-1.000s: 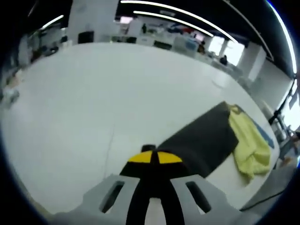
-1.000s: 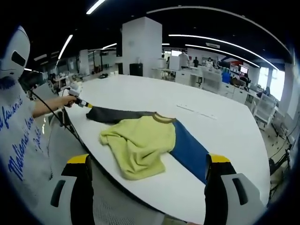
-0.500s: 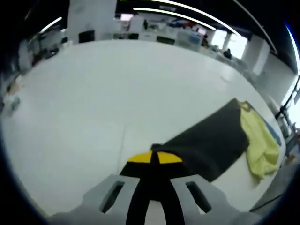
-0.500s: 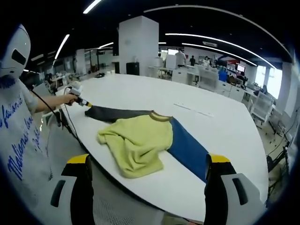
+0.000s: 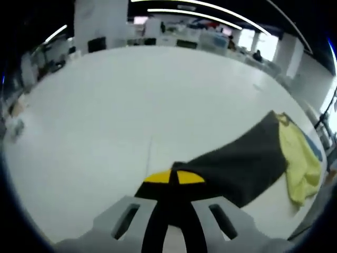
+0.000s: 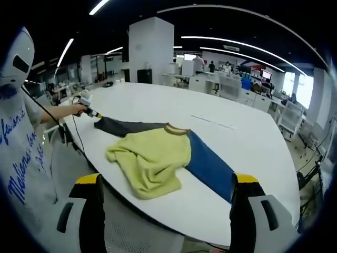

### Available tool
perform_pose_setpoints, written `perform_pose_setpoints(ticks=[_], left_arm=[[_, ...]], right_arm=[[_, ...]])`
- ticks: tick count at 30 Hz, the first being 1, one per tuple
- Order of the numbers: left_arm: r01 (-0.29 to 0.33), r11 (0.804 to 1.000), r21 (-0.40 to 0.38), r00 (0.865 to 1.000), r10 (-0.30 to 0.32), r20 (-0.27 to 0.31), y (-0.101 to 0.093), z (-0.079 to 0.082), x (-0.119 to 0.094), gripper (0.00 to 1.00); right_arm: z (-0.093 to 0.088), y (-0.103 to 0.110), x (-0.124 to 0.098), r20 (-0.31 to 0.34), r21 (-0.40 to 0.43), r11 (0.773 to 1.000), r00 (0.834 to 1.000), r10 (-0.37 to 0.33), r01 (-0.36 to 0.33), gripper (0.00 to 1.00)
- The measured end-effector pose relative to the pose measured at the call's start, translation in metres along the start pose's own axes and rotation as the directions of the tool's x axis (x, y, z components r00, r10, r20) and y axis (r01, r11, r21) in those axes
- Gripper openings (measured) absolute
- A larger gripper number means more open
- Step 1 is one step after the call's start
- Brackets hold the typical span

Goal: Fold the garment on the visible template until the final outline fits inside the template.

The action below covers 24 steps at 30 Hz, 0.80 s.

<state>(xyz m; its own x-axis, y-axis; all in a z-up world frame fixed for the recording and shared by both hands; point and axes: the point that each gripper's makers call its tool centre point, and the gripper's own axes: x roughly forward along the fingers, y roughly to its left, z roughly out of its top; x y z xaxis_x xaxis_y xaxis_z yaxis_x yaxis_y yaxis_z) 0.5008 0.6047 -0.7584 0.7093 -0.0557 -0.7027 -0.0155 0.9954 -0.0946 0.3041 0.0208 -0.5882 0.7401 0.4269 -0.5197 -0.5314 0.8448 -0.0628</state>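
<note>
Your left gripper (image 5: 174,176) pinches the soft garment's (image 6: 152,158) dark grey sleeve (image 5: 237,166). Your right gripper (image 6: 166,190) is wide open, showing the crumpled yellow body and blue sleeve (image 6: 208,166) on the smooth white table (image 6: 253,142).

The left gripper (image 5: 174,176) had its 2 yellow-tipped jaws pressed together at 6 o'clock of the left gripper view; in the right gripper view it sat at 10 o'clock on an outstretched arm (image 6: 52,113). The right gripper (image 6: 167,182) had its 2 jaws spread wide, at 7 and 5 o'clock.
</note>
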Motion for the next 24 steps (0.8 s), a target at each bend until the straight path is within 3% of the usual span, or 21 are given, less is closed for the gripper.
perform_pose_setpoints(ticks=[6, 15, 24], left_arm=[[0.021, 0.999, 0.038, 1.000, -0.020, -0.023, -0.006, -0.006, 0.003, 0.00], [0.005, 0.998, 0.069, 1.000, -0.003, -0.019, -0.002, -0.010, -0.002, 0.00], [0.017, 0.998, 0.064, 0.999, -0.014, -0.040, -0.002, -0.020, -0.004, 0.00]], right_arm=[[-0.002, 0.000, 0.001, -0.004, 0.010, 1.000, 1.000, -0.008, 0.008, 1.00], [-0.002, 0.003, 0.003, 0.002, 0.012, 1.000, 1.000, 0.001, -0.001, 1.00], [-0.003, 0.004, 0.005, 0.003, 0.015, 1.000, 1.000, 0.011, -0.011, 1.00]])
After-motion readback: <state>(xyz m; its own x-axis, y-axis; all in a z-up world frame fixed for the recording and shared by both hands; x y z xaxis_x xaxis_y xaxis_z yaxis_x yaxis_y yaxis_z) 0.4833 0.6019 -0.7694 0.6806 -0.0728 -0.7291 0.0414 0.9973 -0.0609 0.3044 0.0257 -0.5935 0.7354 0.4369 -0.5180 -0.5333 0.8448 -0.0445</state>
